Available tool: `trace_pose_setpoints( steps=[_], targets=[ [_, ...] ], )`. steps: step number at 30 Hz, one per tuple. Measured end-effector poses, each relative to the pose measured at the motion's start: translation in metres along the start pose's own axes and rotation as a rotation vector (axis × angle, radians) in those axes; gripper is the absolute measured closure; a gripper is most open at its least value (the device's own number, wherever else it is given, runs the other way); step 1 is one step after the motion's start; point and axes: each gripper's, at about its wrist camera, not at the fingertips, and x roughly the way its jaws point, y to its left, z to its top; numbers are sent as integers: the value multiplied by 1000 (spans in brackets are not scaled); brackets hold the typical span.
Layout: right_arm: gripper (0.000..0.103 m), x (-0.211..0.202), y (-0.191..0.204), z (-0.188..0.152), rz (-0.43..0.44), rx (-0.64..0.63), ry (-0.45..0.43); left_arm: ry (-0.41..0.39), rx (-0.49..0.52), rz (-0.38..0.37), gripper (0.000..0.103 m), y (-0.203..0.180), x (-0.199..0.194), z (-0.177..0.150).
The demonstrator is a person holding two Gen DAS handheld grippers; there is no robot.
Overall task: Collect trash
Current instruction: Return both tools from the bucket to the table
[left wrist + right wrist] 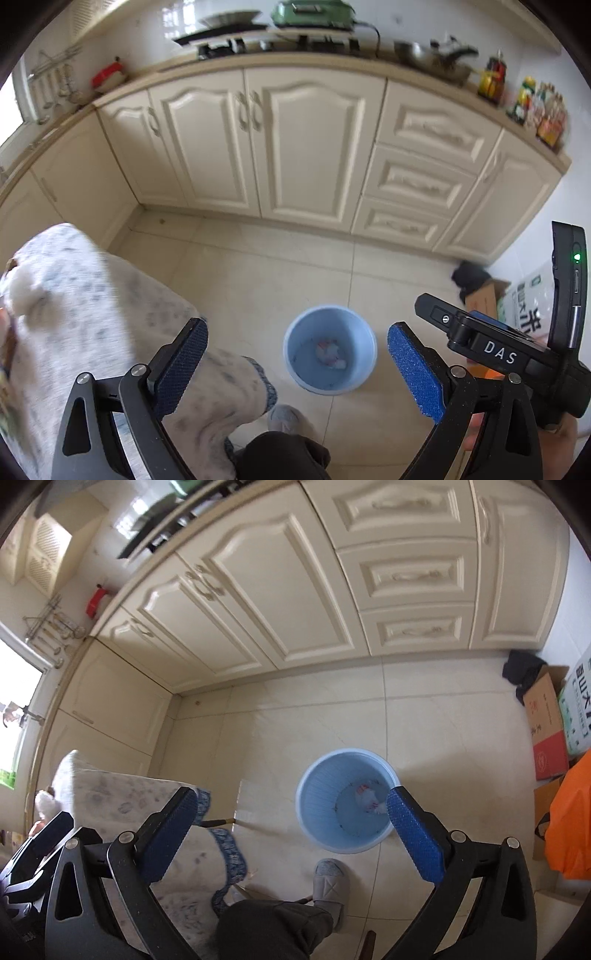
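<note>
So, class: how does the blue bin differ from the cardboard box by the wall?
The blue bin is round and pale blue; the cardboard box is squared, brown and red. The bin stands alone mid-floor, while the box sits against the wall among other packages. Both rest on the tiled floor.

Bright daylight enters from a window point(14, 701) at the left, blown out white. Cabinets point(258, 147) look softly blurred. Fisheye bending curves both views' edges, with dark corners.
</note>
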Motion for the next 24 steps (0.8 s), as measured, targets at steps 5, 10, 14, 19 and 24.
trace_pose_setpoints(
  steps=[5,10,14,19,24],
  targets=[
    [0,-51,63,-8,40,-119,-80,-110,-77,67,6,41,-86,-27],
    [0,-97,135,-28,98,-254,-146,-215,-159,146,2,75,-168,-68],
    [0,-133,200,-55,149,-396,-210,-296,-236,222,1,101,-230,-100],
    [0,-165,273,-94,215,-549,-272,-382,-332,316,1,132,-294,-146],
    [0,-179,333,-137,280,-683,-294,-438,-415,394,1,151,-348,-201]
  ],
)
